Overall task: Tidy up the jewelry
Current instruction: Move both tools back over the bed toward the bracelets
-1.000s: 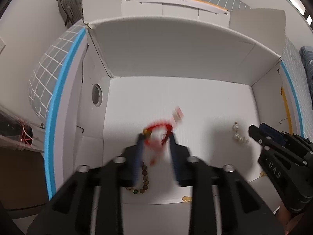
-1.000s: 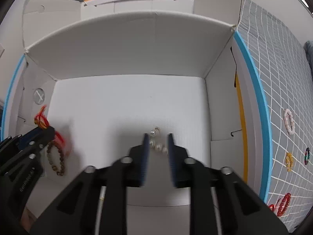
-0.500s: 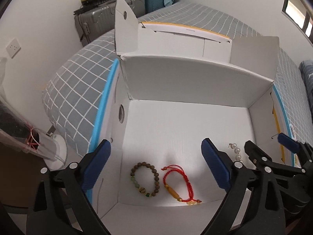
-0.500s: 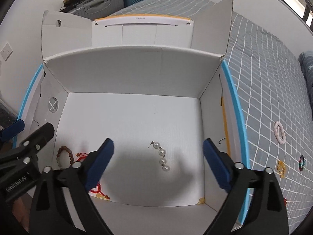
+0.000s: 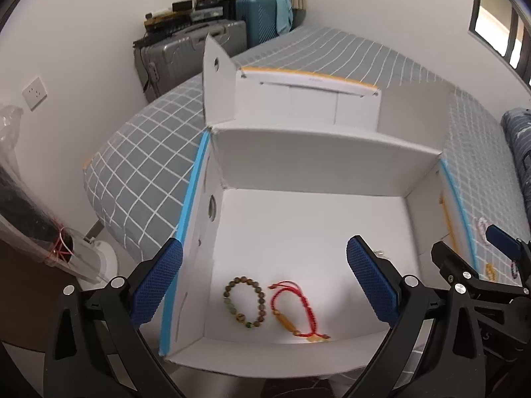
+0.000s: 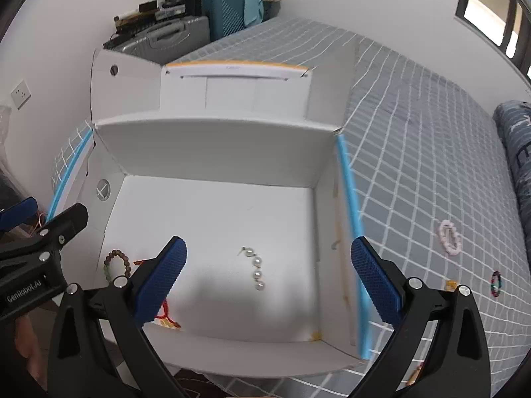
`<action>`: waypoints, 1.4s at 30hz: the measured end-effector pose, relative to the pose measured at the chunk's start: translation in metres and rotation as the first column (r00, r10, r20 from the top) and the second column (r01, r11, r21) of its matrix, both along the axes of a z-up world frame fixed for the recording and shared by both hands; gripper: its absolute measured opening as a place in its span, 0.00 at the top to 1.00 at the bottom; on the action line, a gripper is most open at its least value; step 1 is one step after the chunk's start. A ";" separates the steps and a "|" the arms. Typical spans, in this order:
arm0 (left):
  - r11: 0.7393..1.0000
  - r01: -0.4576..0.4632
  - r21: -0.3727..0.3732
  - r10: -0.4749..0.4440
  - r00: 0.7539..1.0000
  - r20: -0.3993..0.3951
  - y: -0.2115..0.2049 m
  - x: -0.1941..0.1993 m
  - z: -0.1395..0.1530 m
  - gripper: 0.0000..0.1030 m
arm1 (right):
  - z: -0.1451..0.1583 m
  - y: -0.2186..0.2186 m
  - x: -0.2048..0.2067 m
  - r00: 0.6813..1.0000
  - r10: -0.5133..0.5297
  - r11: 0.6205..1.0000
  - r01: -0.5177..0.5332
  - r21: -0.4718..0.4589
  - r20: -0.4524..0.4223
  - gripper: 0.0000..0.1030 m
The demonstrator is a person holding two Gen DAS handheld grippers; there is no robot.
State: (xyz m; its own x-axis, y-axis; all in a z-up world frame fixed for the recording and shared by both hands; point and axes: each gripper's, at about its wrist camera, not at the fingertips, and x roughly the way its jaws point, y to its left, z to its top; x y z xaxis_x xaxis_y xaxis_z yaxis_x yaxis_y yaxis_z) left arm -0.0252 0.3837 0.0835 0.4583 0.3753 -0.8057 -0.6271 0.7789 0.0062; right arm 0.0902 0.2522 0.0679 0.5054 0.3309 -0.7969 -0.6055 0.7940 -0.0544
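Note:
An open white cardboard box [image 5: 318, 165] [image 6: 212, 146] sits on a grey checked bed. On its floor lie a brown bead bracelet [image 5: 245, 301] [image 6: 114, 263], a red cord bracelet [image 5: 295, 311] [image 6: 164, 311] and a pearl earring [image 6: 255, 272]. My left gripper [image 5: 265, 282] is open and empty, raised above the box's near left part. My right gripper [image 6: 268, 282] is open and empty, raised above the near right part. Its fingers [image 5: 497, 242] also show at the right edge of the left wrist view.
On the bed right of the box lie a pink bead bracelet [image 6: 449, 236], a dark multicoloured ring [image 6: 496, 283] and a yellow piece [image 6: 450, 285]. Suitcases [image 5: 199, 49] stand by the far wall. A plastic-wrapped object [image 5: 30, 205] is left of the bed.
Both grippers opened, letting go of the red cord bracelet and the pearl earring onto the box floor, then lifted up and back away from the box.

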 end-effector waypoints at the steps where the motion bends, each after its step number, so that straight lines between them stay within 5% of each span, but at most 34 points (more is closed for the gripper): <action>1: 1.000 0.006 0.003 -0.006 1.000 0.006 -0.004 0.001 0.003 0.05 | 0.004 -0.007 0.000 1.000 -0.007 1.000 0.007 0.004 0.010 0.07; 13: 0.985 0.170 0.013 -0.171 0.982 0.084 -0.108 0.042 0.035 0.06 | 0.045 -0.152 0.029 0.977 -0.198 0.979 0.193 0.064 0.080 0.07; 23: 0.926 0.377 0.005 -0.376 0.923 0.082 -0.239 0.114 0.019 0.06 | 0.039 -0.291 0.074 0.930 -0.360 0.932 0.356 0.069 0.070 0.07; 34: 0.848 0.527 -0.046 -0.526 0.850 0.033 -0.350 0.198 -0.038 0.06 | -0.020 -0.400 0.133 0.886 -0.462 0.887 0.461 0.024 0.039 0.07; 42: 0.819 0.566 -0.095 -0.570 0.821 -0.017 -0.383 0.241 -0.093 0.06 | -0.077 -0.438 0.174 0.861 -0.508 0.861 0.508 0.017 -0.031 0.07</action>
